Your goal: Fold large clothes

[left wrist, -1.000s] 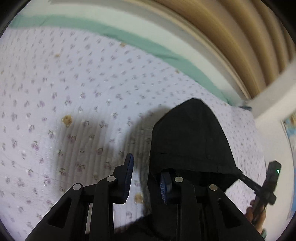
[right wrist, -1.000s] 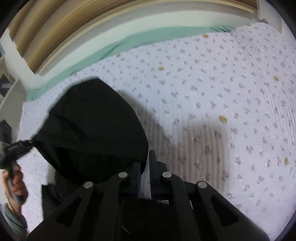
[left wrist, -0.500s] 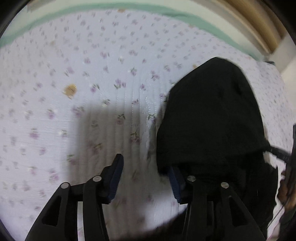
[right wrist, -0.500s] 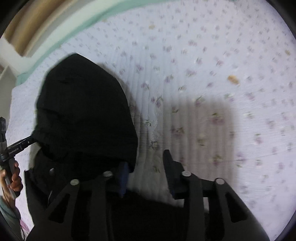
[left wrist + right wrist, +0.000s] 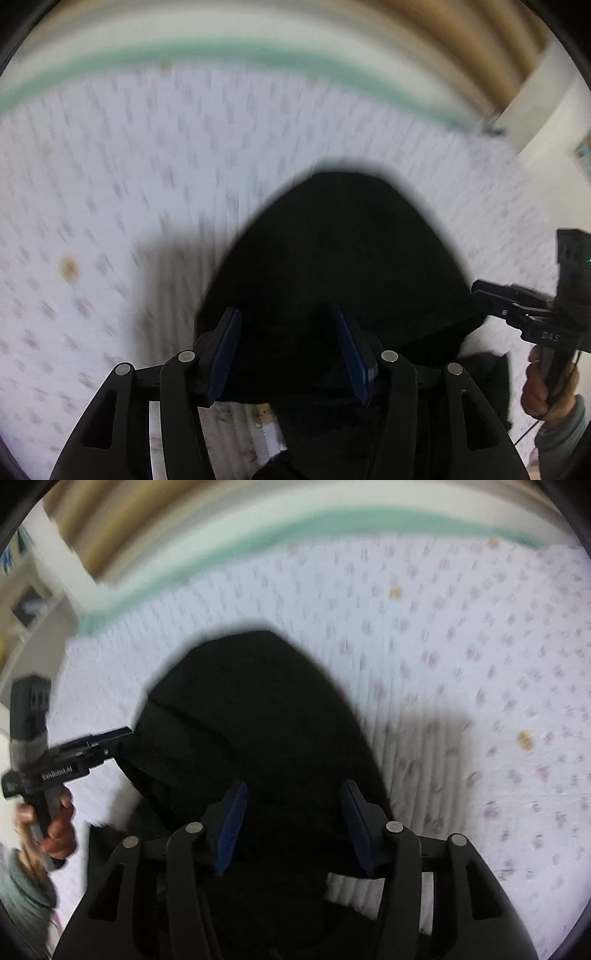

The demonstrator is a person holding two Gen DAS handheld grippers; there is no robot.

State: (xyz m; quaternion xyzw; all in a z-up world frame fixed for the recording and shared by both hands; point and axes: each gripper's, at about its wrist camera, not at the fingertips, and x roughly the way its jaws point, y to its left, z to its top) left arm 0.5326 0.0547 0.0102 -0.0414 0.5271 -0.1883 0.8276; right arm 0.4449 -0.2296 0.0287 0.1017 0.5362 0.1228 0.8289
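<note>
Closest to you, your left claw (image 5: 288,350) stands wide open with its blue pads (image 5: 224,354) well apart, and nothing is pinched between them; black cloth lies in the gap beneath. Your right claw (image 5: 293,823) is the same: spread wide, gripping nothing, poised over the garment.

The thing to fold is a black hooded garment (image 5: 332,266), lying on the bed (image 5: 110,221) over a pale quilt with small flower sprigs. Its hood (image 5: 255,701) lies rounded and pointing away from you, while the body bunches up under and behind both claws. Both views are smeared by motion, so seams and cuffs cannot be made out.

Judging by how it slumps, the cloth is soft and limp, fairly thick, and will sag and drag when lifted instead of holding a line. It is not fragile or slippery. Take it at firm edges: the shoulder seams just below the hood, one claw to each side, biting through a full fold of cloth so the weight does not pull free.

Each view shows the other claw held out at the side. The left claw's body in the right view carries white lettering, seemingly "GenRobot.AI". The right claw's body in the left view bears "DAS".

Farthest off run a green bed edge (image 5: 332,528) and tan curtains (image 5: 461,44).
</note>
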